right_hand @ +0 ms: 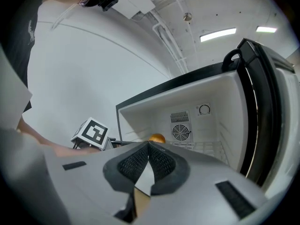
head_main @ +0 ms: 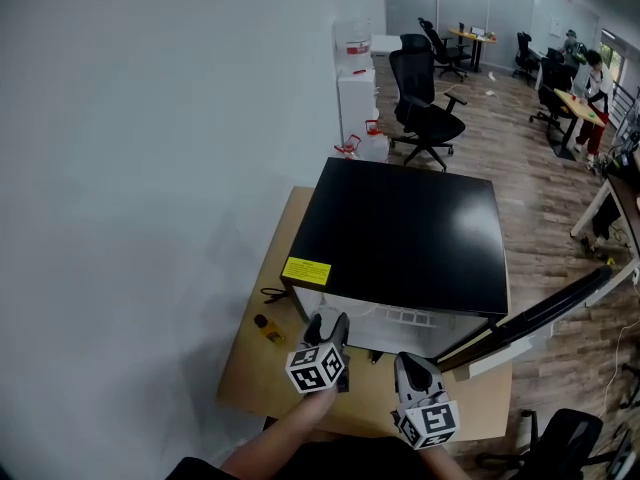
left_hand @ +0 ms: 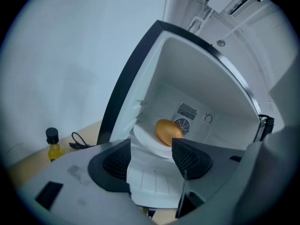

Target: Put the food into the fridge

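Observation:
A black mini fridge point(head_main: 410, 228) stands on a wooden table point(head_main: 255, 368) with its door point(head_main: 540, 318) swung open to the right. Inside, a round orange-brown piece of food point(left_hand: 168, 131) lies on a white plate point(left_hand: 146, 143) on the shelf, in front of the rear fan grille. My left gripper point(left_hand: 151, 150) points into the fridge just short of the plate, jaws wide apart and not pressing on anything. In the head view the left gripper point(head_main: 328, 324) is at the fridge mouth. My right gripper point(right_hand: 148, 146) hangs in front of the opening, shut and empty; the food point(right_hand: 157, 138) shows beyond it.
A small bottle of yellow liquid point(left_hand: 53, 144) and a black cable point(left_hand: 79, 140) lie on the table left of the fridge, next to the white wall. The open door point(right_hand: 258, 116) bounds the right side. Office chairs point(head_main: 425, 108) and desks stand far behind.

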